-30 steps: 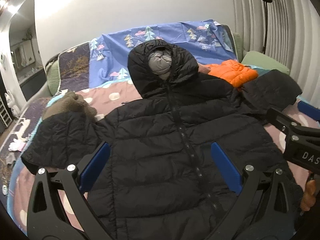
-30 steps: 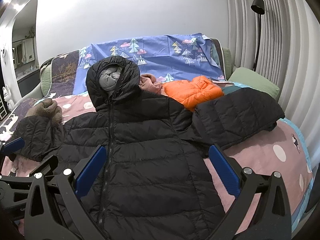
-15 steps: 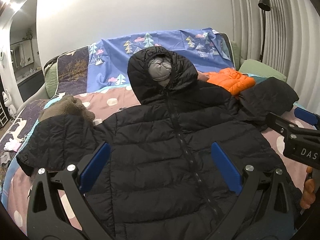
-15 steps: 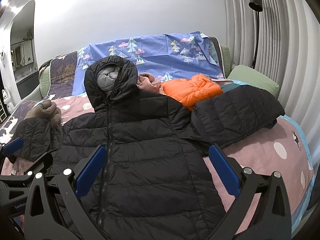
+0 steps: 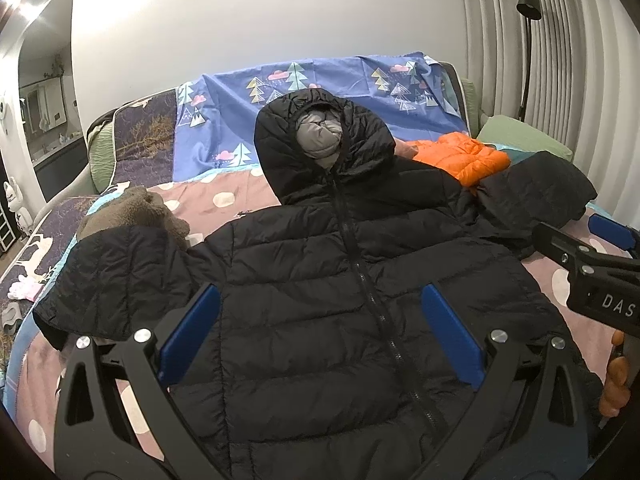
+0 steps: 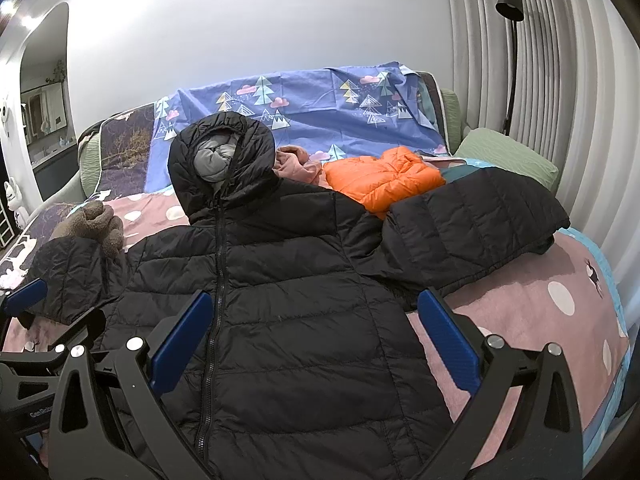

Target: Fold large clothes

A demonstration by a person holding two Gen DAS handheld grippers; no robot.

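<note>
A large black hooded puffer jacket (image 5: 320,280) (image 6: 280,300) lies zipped and face up on the bed, hood toward the headboard, both sleeves spread out. Its left sleeve (image 5: 108,276) rests over a brown plush. Its right sleeve (image 6: 472,224) lies across the pink spread. My left gripper (image 5: 320,332) hovers open above the jacket's lower front, nothing between its blue pads. My right gripper (image 6: 312,336) is open too, above the jacket's right side near the hem. The right gripper's body (image 5: 592,276) shows at the left wrist view's right edge.
An orange puffer jacket (image 6: 384,176) and a pink garment (image 6: 296,164) lie near the headboard. A brown plush toy (image 6: 92,220) sits at the left. A green pillow (image 6: 508,152) and a floor lamp (image 6: 510,12) stand at the right. Pink dotted bedspread (image 6: 540,312) shows right of the jacket.
Both grippers have risen and drawn back slightly, so the jacket sits a little lower in each view. The jacket itself has not moved, and both grippers stay open.
</note>
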